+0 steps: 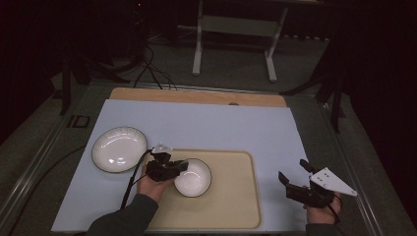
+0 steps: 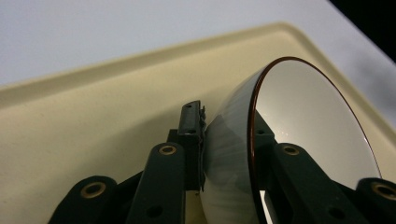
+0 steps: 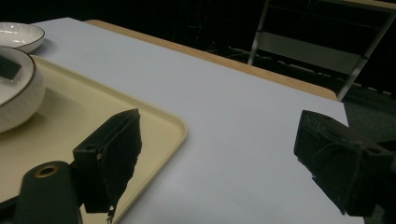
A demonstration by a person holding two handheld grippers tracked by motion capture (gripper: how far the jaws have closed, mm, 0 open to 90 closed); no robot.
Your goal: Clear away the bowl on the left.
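Note:
A white bowl (image 1: 193,177) with a dark rim sits on the cream tray (image 1: 236,206), toward its left side. My left gripper (image 1: 183,167) is shut on the bowl's left rim. In the left gripper view one jaw presses the bowl's (image 2: 299,116) outer wall and the other lies inside it, with the tray (image 2: 93,116) beneath. My right gripper (image 1: 294,171) is open and holds nothing, to the right of the tray over the pale mat. In the right gripper view its fingers (image 3: 112,149) stand wide apart, with the bowl (image 3: 16,93) far off at the left edge.
A white plate (image 1: 119,149) lies on the pale mat (image 1: 221,123) left of the tray; the plate (image 3: 18,35) also shows in the right gripper view. A wooden table edge (image 1: 196,96) runs along the back. Beyond it are a white metal frame (image 1: 236,29) and floor cables (image 1: 152,69).

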